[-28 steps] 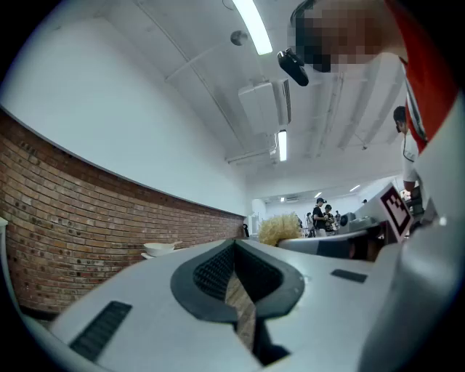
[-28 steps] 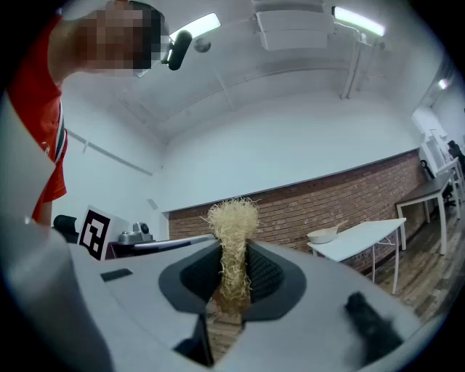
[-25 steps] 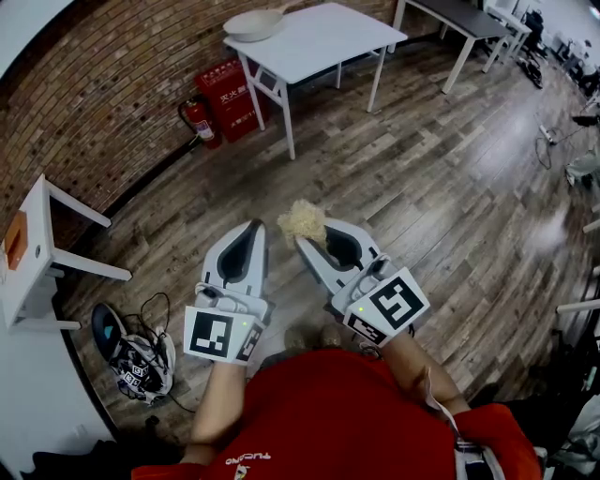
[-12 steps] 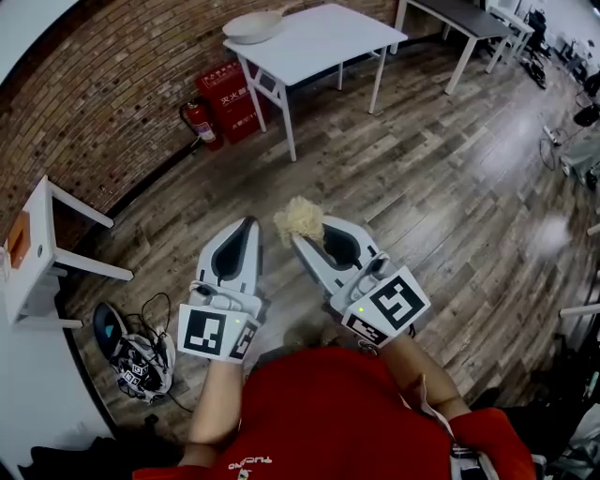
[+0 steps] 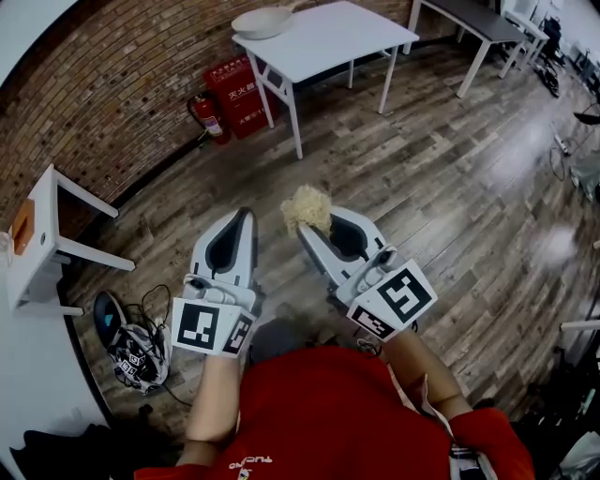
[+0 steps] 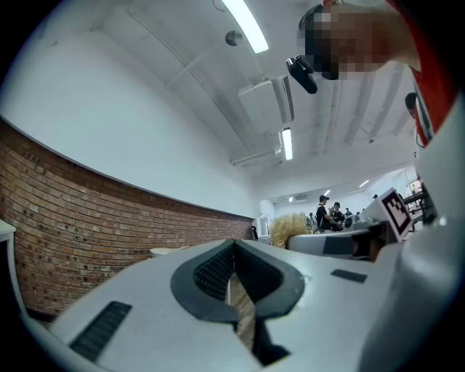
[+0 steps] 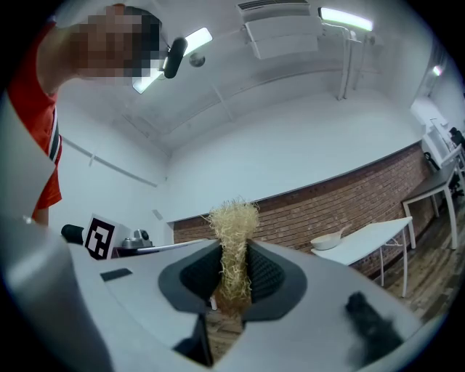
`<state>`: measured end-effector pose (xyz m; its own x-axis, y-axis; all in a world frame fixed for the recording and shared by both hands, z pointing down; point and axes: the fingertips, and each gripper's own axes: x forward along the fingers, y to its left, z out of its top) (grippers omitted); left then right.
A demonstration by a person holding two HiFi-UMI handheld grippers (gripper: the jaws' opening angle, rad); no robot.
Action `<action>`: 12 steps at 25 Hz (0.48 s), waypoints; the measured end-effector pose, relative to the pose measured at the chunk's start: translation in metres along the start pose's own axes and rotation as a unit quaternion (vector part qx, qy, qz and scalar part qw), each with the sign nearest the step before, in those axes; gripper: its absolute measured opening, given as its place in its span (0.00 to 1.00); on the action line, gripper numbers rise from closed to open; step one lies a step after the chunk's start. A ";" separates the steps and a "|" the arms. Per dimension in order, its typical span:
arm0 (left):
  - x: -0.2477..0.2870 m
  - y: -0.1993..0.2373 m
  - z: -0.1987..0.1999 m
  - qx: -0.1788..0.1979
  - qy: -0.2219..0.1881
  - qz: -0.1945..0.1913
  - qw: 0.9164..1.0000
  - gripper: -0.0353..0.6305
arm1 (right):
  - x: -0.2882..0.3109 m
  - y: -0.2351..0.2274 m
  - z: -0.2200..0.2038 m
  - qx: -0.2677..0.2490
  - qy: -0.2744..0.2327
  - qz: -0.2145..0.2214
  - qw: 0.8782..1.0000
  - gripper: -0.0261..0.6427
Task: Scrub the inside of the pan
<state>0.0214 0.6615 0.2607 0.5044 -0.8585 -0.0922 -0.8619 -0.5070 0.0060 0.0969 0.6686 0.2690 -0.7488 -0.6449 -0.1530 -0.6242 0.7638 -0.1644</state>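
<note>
Right gripper [image 5: 307,227] pinched a straw-coloured scrubber [image 5: 306,206] between its jaws, the tuft sticking out past the tips. The left gripper [image 5: 246,217], just beside it, had its jaws pressed together on nothing. Both hung above a wooden plank floor [image 5: 441,187]. The pan [image 5: 262,21] sat well apart from them on a white table [image 5: 337,37] by the brick wall [image 5: 112,84], near a red fire extinguisher [image 5: 208,117].
</note>
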 end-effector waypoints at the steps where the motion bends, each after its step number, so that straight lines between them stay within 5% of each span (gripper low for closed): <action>1: 0.002 0.002 0.000 0.001 0.000 0.001 1.000 0.07 | 0.002 -0.003 0.001 0.000 -0.001 0.000 1.000 0.17; 12: 0.061 0.074 -0.011 0.000 -0.014 0.001 1.000 0.07 | 0.080 -0.058 -0.005 -0.015 0.007 -0.009 1.000 0.17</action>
<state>-0.0112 0.5706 0.2662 0.5014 -0.8568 -0.1205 -0.8627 -0.5056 0.0052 0.0722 0.5734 0.2709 -0.7403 -0.6582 -0.1368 -0.6437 0.7527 -0.1381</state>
